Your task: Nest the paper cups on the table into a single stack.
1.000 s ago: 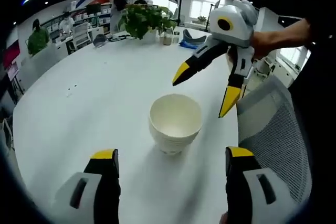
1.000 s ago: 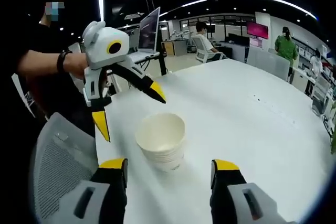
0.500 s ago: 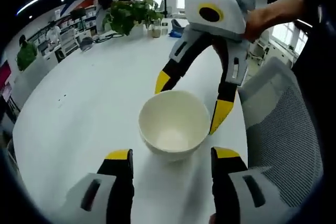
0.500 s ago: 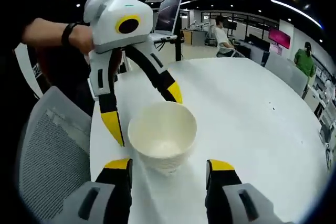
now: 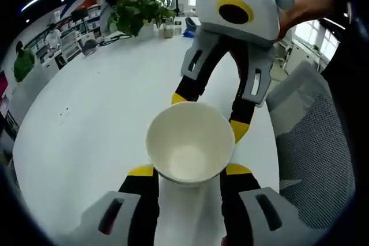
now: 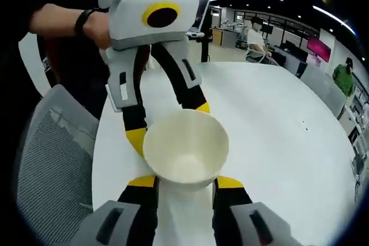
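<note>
A stack of white paper cups [image 5: 189, 148] stands near the edge of the white table [image 5: 98, 102], mouth up and empty. My left gripper [image 5: 189, 170] has its yellow-tipped jaws pressed in on the near sides of the stack, under the rim. From the far side my right gripper [image 5: 211, 113] reaches down with one jaw on each side of the same stack. In the right gripper view the stack [image 6: 184, 148] sits between the right gripper's [image 6: 185, 181] narrowed jaws, and the left gripper [image 6: 170, 124] straddles its far side. The rim hides the contact points.
A grey mesh office chair [image 5: 311, 142] [image 6: 52, 159] stands at the table edge beside the stack. A potted plant [image 5: 135, 15] and small items sit at the table's far end. A laptop [image 6: 204, 1] stands beyond the table [image 6: 277, 119]. People are in the background.
Both grippers have come in from opposite sides onto the cup stack. Their jaws, wide apart a second ago, have narrowed around it.
</note>
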The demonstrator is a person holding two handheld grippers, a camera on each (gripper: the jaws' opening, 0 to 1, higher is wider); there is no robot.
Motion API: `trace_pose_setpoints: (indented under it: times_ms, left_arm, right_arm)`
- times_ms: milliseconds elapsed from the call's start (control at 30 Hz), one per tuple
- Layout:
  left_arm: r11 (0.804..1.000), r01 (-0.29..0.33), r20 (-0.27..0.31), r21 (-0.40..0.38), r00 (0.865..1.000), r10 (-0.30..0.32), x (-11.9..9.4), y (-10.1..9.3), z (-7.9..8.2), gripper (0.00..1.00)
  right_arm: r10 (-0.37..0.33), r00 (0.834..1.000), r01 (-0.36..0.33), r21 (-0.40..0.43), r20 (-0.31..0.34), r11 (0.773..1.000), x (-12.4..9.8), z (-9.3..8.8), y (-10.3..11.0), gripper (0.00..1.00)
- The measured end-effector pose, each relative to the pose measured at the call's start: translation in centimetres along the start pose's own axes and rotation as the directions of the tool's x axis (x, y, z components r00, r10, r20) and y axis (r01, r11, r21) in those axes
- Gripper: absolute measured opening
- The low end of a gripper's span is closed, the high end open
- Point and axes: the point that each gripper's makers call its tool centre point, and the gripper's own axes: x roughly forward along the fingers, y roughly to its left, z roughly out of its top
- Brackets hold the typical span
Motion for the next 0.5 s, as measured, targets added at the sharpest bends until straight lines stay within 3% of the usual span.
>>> trace_pose_setpoints:
  times_ms: [200,500]
  left_arm:
    - [1.000,-0.017,-0.005,0.022,1.000,0.017,-0.2,2.3,1.2,0.39]
    - [1.000,-0.022,-0.017,0.020,1.000,0.023,0.3,5.7,1.0,0.39]
  right_arm:
    - [-0.021,1.000,0.021,-0.001,0.012,1.000,0.0,1.1,-2.7,0.35]
    - [-0.027,1.000,0.027,-0.015,-0.004,1.000,1.0,1.5,-5.3,0.35]
